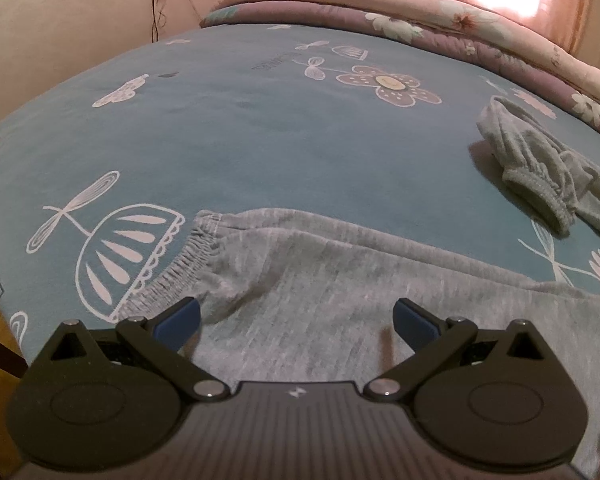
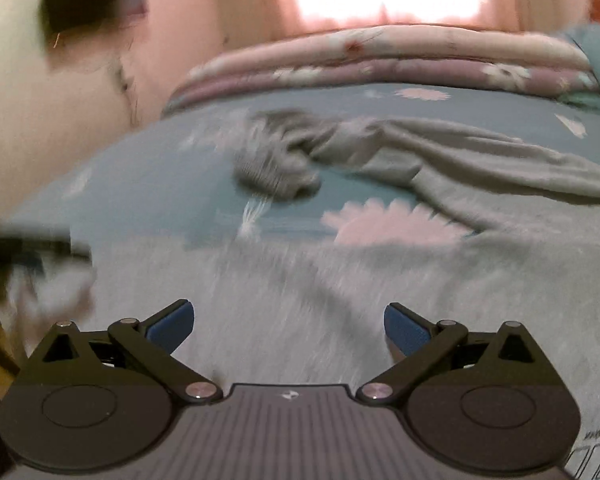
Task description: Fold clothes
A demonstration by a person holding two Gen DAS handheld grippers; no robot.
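Left wrist view: left gripper (image 1: pixel 297 317) jaws spread wide, nothing between them, hovering over grey sweatshirt (image 1: pixel 320 280) lying on the bed (image 1: pixel 220 140) w/ teal patterned sheet. One cuffed sleeve (image 1: pixel 188 256) stretches toward bed's left edge; other sleeve (image 1: pixel 540 168) bunched nearer the right side, by folded floral quilt (image 1: pixel 420 12) along the far edge. Right wrist view, blurry: right gripper (image 2: pixel 288 326) also wide apart, empty, above the sweatshirt body.

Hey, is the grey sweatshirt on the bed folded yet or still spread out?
Still spread out, not folded. The grey sweatshirt lies loosely on the bed sheet, one sleeve flat, the other sleeve bunched apart.
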